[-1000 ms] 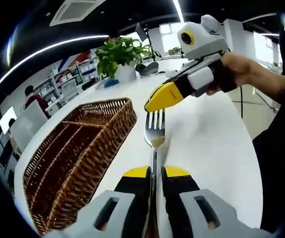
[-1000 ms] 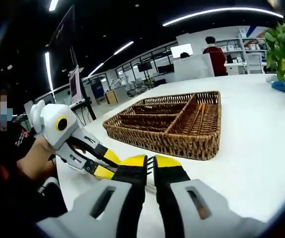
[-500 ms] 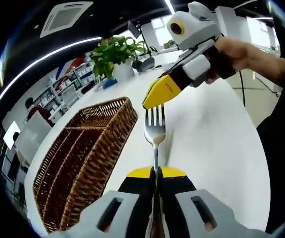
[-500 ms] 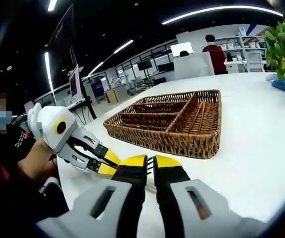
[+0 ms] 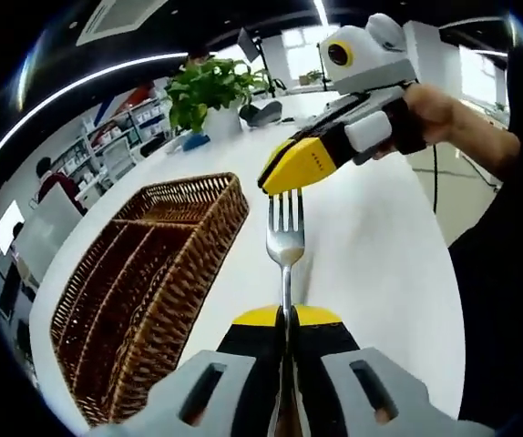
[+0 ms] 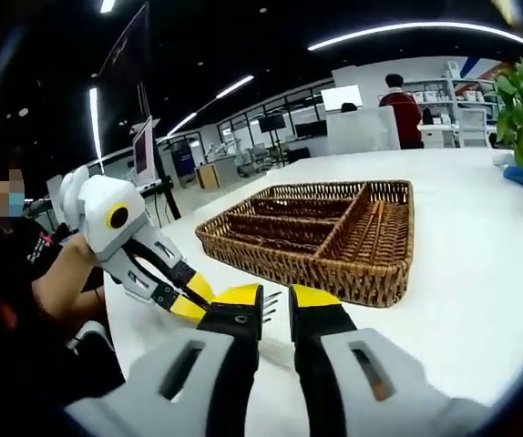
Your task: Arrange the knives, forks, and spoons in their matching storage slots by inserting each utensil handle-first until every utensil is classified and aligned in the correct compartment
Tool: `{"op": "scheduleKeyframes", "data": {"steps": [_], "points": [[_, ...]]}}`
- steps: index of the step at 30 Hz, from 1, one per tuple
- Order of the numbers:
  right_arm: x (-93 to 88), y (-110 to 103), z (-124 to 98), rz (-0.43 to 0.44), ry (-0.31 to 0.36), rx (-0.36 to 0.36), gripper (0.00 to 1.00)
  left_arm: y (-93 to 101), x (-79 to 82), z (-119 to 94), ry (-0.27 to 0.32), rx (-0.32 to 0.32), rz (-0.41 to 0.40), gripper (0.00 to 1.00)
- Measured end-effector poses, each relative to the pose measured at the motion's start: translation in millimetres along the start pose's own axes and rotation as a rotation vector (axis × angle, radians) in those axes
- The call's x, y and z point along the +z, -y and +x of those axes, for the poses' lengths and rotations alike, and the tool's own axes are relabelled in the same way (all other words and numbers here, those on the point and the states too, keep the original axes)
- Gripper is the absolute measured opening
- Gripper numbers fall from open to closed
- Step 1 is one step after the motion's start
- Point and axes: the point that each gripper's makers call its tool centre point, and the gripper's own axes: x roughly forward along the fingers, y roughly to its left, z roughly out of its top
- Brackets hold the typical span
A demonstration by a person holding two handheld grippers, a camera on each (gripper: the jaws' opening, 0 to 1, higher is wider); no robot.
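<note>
A shiny silver metal fork point(image 5: 285, 244) stands in the centre of the left gripper view, its tines pointing toward the top of the frame and its slim handle running down between the yellow-tipped black jaws of the left gripper point(image 5: 286, 316), which are pressed together on that handle. Just above the tines, the yellow tips of the right gripper point(image 5: 295, 168) reach in from the upper right, held in a person's hand point(image 5: 428, 116); the tips sit right at the tine ends, though whether they touch is hard to tell. In the right gripper view the same fork tines point(image 6: 270, 301) poke into the gap between the right gripper's point(image 6: 276, 299) own jaws at lower centre; these jaws stand a little apart, narrowly parted around the tines and not closed on them. The left gripper point(image 6: 195, 298) enters from the left of that frame, carried by a hand point(image 6: 72, 264).

A brown woven wicker tray with long divided compartments point(image 5: 202, 238) lies on the white tabletop point(image 5: 380, 246) at the left of the left gripper view, well apart from the fork; its compartments look bare. In the right gripper view the tray point(image 6: 334, 273) sits at centre right. A green leafy plant in a white pot point(image 5: 209, 91) stands beyond the tray at upper centre.
</note>
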Motion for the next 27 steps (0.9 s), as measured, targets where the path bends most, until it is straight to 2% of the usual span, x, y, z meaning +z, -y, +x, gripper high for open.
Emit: {"op": "scheduleKeyframes", "data": {"steps": [4, 12, 16, 22, 27], "points": [[7.0, -3, -2, -0.034, 0.009, -0.008, 0.18, -4.1, -0.6, -5, -0.014, -0.011, -0.019, 0.02], [23.2, -10, -9, -0.090, 0.019, -0.019, 0.37, -18.7, 1.6, -23, -0.051, -0.050, -0.010, 0.02], [22.6, -14, -9, -0.120, 0.009, -0.018, 0.46, -25.8, 4.7, -36, -0.063, -0.105, 0.003, 0.02], [18.6, -14, -9, -0.151, -0.031, -0.041, 0.65, -53.4, 16.7, -53, -0.047, -0.130, 0.002, 0.02], [18.9, -9, -9, -0.157, -0.047, -0.066, 0.75, -79.9, 31.7, -65, -0.022, -0.144, -0.006, 0.02]]}}
